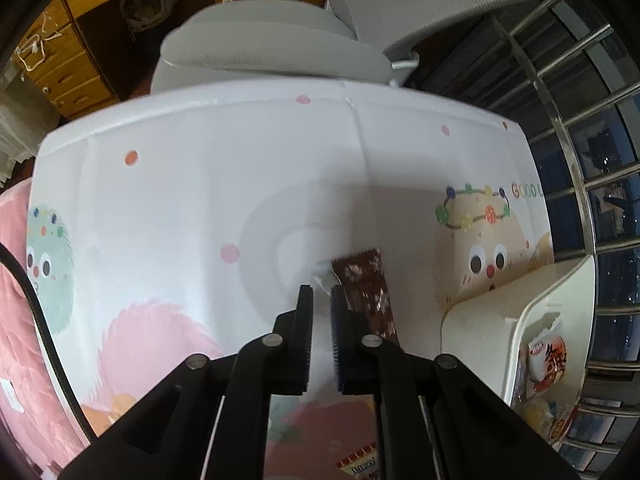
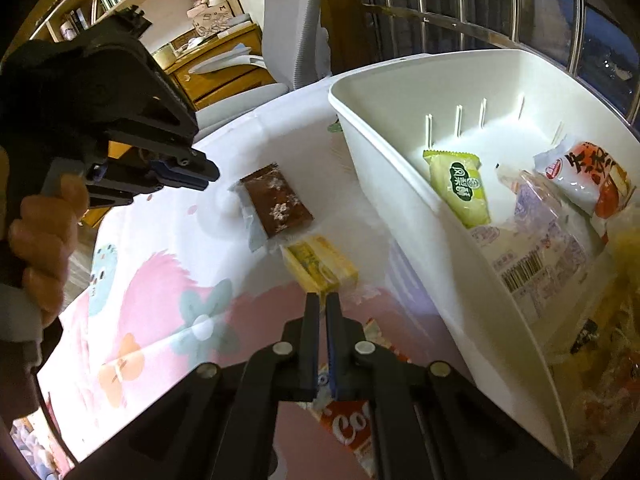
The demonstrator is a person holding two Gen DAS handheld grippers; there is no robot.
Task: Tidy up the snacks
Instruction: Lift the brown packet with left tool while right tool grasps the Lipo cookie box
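Pick-up step, judged: right tongs [image 2: 323, 300] nipped shut on the yellow snack pack [image 2: 320, 266] lying on the bench [image 2: 168, 280] beside the white basket [image 2: 404, 200]. Left tongs [image 1: 321, 295] nearly shut, empty (brown wafer pack [image 1: 366, 292] just beside). Next: lift, carry over the rim, release.

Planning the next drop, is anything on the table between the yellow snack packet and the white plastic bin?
Nothing visible: only bare tablecloth lies between the yellow snack packet and the white plastic bin.
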